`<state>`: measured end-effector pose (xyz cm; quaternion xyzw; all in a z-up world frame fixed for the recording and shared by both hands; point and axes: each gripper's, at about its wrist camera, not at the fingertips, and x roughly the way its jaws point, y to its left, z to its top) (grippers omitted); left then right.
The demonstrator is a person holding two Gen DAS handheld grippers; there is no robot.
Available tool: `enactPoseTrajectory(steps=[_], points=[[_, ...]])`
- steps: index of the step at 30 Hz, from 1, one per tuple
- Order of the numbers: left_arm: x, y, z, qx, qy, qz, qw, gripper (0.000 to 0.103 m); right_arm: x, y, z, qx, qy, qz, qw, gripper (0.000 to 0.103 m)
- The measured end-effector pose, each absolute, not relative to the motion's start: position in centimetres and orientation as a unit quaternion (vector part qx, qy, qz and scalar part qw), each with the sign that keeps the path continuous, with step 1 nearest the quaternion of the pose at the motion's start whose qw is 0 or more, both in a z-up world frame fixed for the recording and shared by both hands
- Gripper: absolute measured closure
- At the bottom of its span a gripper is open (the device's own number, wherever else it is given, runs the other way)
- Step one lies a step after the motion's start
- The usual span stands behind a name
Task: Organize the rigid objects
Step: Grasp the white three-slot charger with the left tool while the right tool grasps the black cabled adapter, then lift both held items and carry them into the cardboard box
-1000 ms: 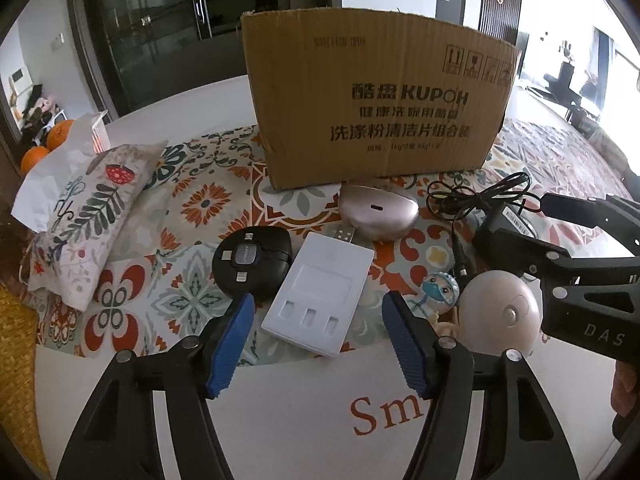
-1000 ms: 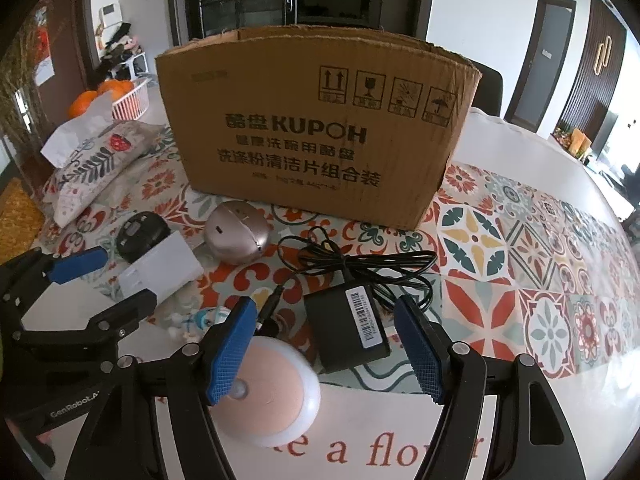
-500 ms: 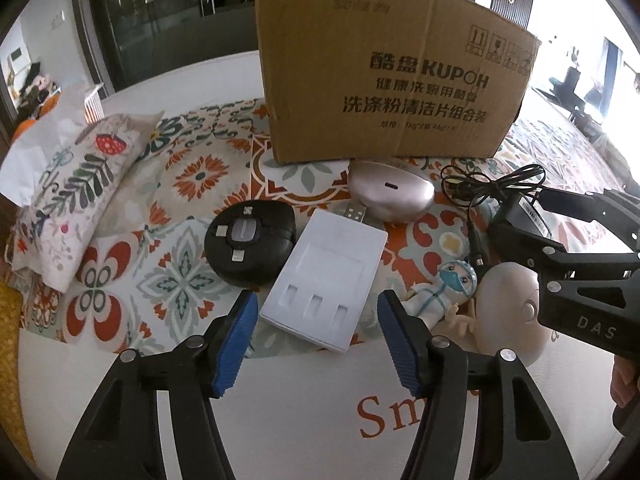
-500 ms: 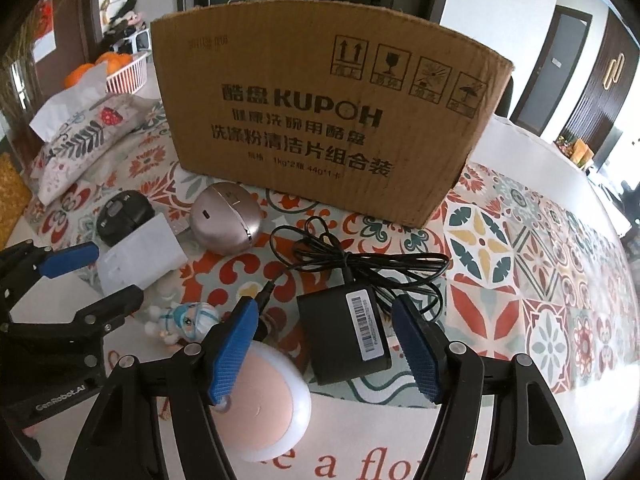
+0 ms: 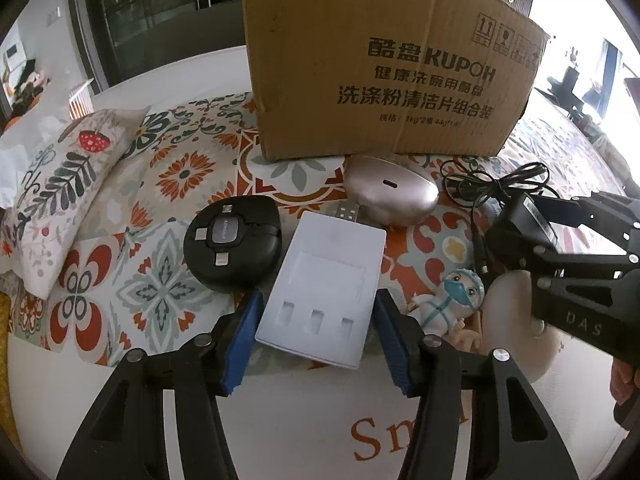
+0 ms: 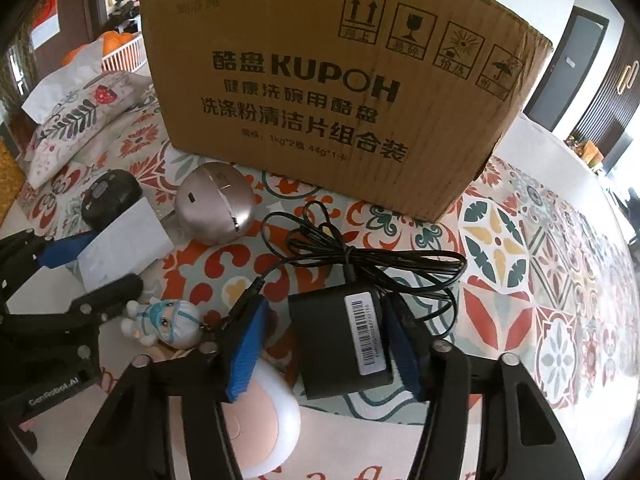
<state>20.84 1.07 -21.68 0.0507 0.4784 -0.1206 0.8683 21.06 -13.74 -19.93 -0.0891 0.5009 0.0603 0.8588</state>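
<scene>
A white battery charger lies on the patterned cloth; my left gripper is open, its blue pads on either side of the charger's near end. A black power adapter with its coiled cord lies between the open pads of my right gripper. Around them lie a black round cable reel, a rose-gold case, a small masked figurine and a pink round device. A large cardboard box stands behind.
A floral tissue pouch lies at the left. A white basket with oranges stands far left. The right gripper's arm shows in the left wrist view, the left one in the right wrist view.
Both grippers have moved forward and lower: the left one's pads now flank the white charger, the right one's pads now flank the black adapter. Both stay open.
</scene>
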Motion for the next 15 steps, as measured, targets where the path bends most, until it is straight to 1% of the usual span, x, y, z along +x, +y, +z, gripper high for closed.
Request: enactPoseTrajectory(steps=[1, 4, 10, 15], points=[[20.8, 1.1, -21.7, 0.052, 0.477, -0.120, 0.869, 0.049, 21.0, -13.8, -19.9, -0.093, 0.499, 0.058, 0.860, 0.055], [20.5, 0.8, -21.6, 0.045, 0.475, -0.126, 0.870, 0.052, 20.9, -14.0, -20.0, -0.093, 0.496, 0.064, 0.861, 0.057], [19.5, 0.3, -20.8, 0.047, 0.462, -0.124, 0.877, 0.053, 19.8, -14.9, -19.4, -0.086, 0.485, 0.059, 0.868, 0.060], [18.5, -0.1, -19.7, 0.050, 0.444, -0.127, 0.885, 0.054, 18.7, -15.3, -18.3, -0.080, 0.469, 0.057, 0.878, 0.060]])
